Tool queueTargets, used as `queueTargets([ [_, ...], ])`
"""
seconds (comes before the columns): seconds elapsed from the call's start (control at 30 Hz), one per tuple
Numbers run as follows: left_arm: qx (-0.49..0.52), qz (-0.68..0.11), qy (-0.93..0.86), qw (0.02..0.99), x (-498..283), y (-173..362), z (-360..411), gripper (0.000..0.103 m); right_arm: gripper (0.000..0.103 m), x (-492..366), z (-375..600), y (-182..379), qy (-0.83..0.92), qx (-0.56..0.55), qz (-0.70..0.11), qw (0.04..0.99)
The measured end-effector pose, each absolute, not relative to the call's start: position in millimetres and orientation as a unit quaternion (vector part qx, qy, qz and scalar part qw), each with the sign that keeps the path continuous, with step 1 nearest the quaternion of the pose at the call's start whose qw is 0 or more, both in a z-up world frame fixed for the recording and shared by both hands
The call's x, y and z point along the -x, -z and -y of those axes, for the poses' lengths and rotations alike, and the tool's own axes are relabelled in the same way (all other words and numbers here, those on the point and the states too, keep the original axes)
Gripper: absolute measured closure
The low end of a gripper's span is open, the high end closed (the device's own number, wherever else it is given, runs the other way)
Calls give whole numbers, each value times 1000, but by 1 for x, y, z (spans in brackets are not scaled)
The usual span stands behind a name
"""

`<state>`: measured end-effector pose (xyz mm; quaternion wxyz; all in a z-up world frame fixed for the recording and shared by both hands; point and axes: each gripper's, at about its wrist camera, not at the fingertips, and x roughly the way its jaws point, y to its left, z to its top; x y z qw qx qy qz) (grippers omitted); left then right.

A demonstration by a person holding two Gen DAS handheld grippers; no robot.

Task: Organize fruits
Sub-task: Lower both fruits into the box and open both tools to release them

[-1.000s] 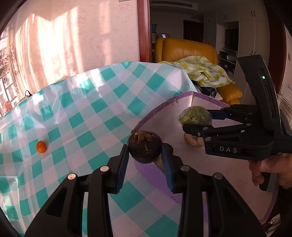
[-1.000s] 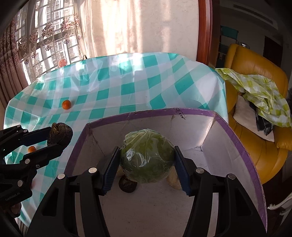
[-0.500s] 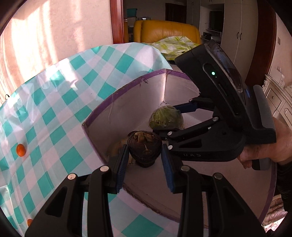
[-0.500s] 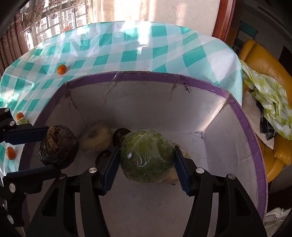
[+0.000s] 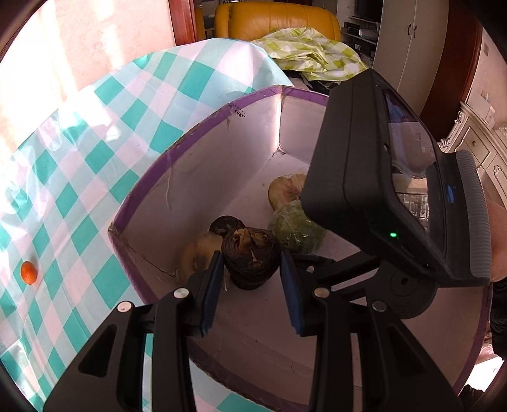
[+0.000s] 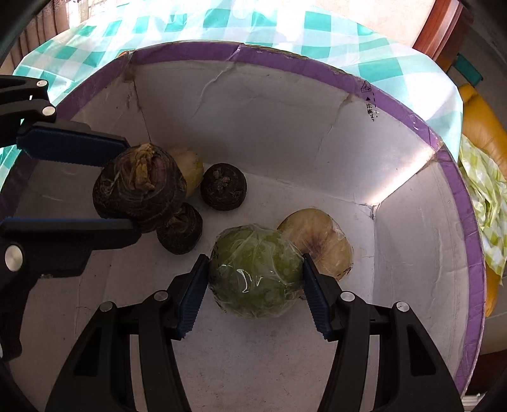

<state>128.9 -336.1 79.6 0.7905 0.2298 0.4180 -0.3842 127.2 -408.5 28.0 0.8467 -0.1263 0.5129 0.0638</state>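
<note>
My left gripper (image 5: 250,269) is shut on a dark brown taro root (image 5: 250,261), held inside the purple-rimmed cardboard box (image 5: 202,136). It also shows in the right wrist view (image 6: 139,187), above the box floor at the left. My right gripper (image 6: 255,275) is shut on a plastic-wrapped green cabbage (image 6: 255,269), low over the box floor; the cabbage shows partly behind the right gripper's body in the left wrist view (image 5: 294,233).
Inside the box (image 6: 285,63) lie two smaller dark taro roots (image 6: 223,187), a pale round vegetable (image 6: 190,168) and a wrapped pale one (image 6: 320,244). A small orange fruit (image 5: 28,272) lies on the teal checked tablecloth (image 5: 95,142). A yellow sofa (image 5: 272,19) stands behind.
Both grippers have moved forward and down into the box with their loads. The cabbage now sits close to the box floor beside the wrapped pale vegetable.
</note>
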Motion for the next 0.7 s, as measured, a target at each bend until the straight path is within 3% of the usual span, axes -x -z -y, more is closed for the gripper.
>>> queueTargets([
  [0.3, -242, -410, 370, 798, -143, -76, 349, 66, 43, -127, 408, -26, -61, 123, -518, 845],
  [0.6, -240, -392, 374, 805, -150, -78, 349, 66, 22, -123, 419, -39, -37, 119, -505, 854],
  [0.7, -219, -391, 391, 804, -152, -81, 348, 55, 18, -119, 425, -44, -26, 121, -500, 857],
])
